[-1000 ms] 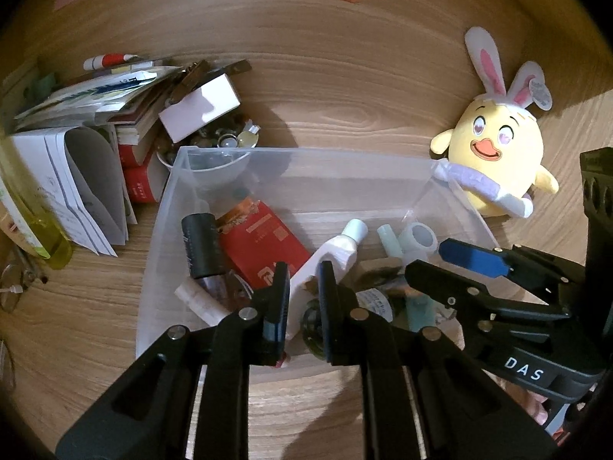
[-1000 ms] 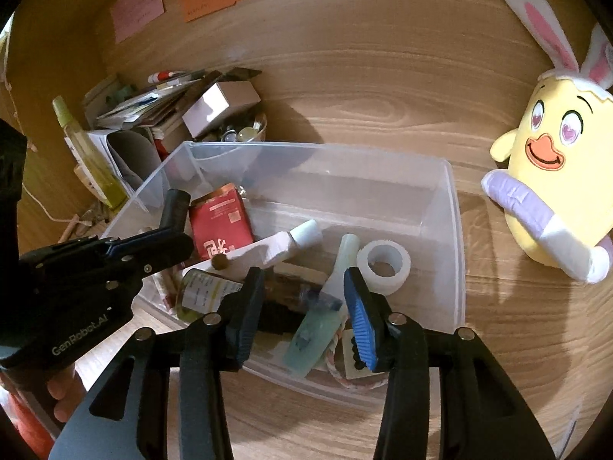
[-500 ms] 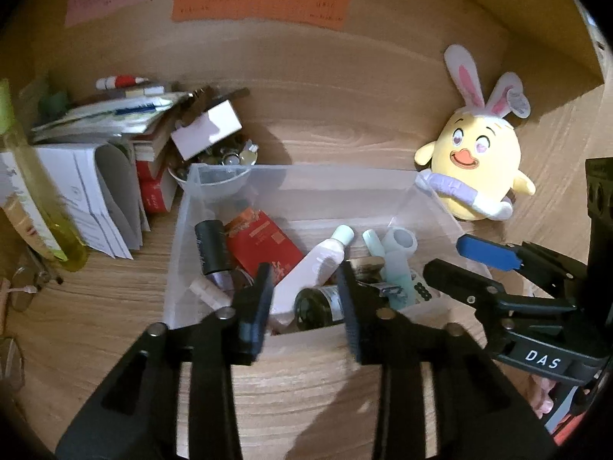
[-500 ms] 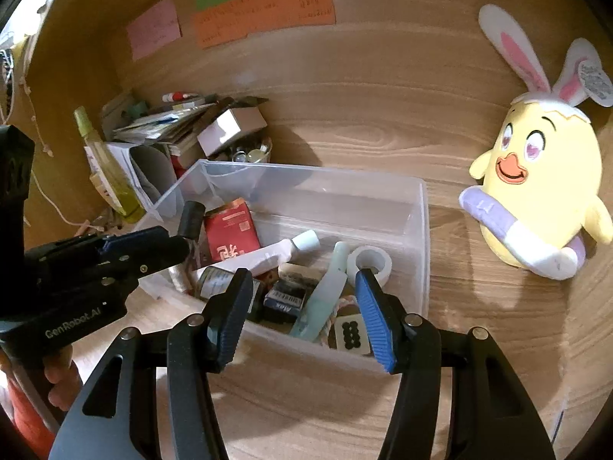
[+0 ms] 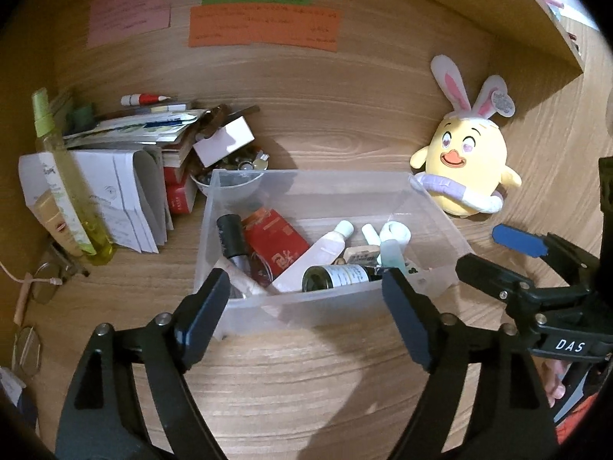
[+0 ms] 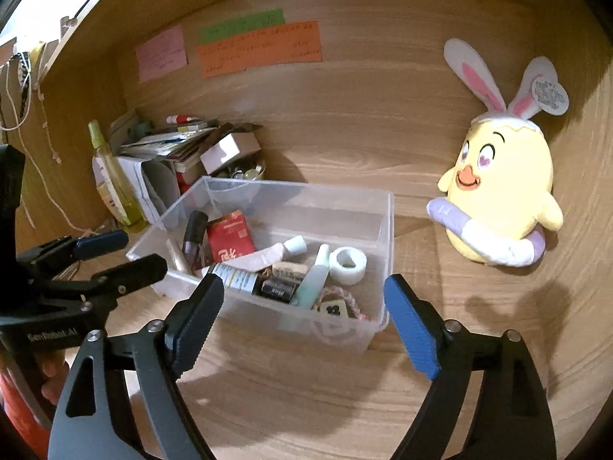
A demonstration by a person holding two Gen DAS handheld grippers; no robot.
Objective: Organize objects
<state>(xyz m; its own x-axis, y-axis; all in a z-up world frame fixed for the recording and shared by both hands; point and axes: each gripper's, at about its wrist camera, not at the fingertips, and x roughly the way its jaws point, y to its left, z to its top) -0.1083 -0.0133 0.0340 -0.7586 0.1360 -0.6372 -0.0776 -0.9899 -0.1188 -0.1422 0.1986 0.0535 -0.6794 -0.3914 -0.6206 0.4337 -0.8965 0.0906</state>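
Currently both sets of jaws stand wide and hold nothing. The left gripper [image 5: 306,314] hovers over the desk [image 5: 306,391] just in front of the near wall of the bin [image 5: 314,306]; the bin's near wall shows between its two fingers. The right gripper [image 6: 302,322] hovers at the same near side, toward the bin's right corner, also clear of the bin. Each gripper appears in the other's view: the right gripper at the right edge of the left view, the left gripper at the left edge of the right view, jaws apart in both.

The bin is clear plastic, has no lid on it, and stands on the desk. Its contents lie loose and overlapping:
- black tube [image 5: 231,235], at the left end
- red packet [image 5: 276,243], beside the black tube
- white tube [image 5: 318,253], lying diagonally across the middle
- dark bottle [image 5: 337,276], against the near wall
- green tube [image 6: 314,274], right of centre
- tape roll [image 6: 348,265], toward the right end
- braided cord [image 6: 345,295], near the right front corner

Outside the bin, a plush chick [image 6: 502,191] with rabbit ears sits to the right against the back panel. To the left stand a paper stack [image 5: 130,161], a small bowl [image 5: 233,182] touching the bin's far left corner, and a spray bottle [image 5: 69,180]. Sticky notes [image 5: 264,25] are fixed to the back panel.
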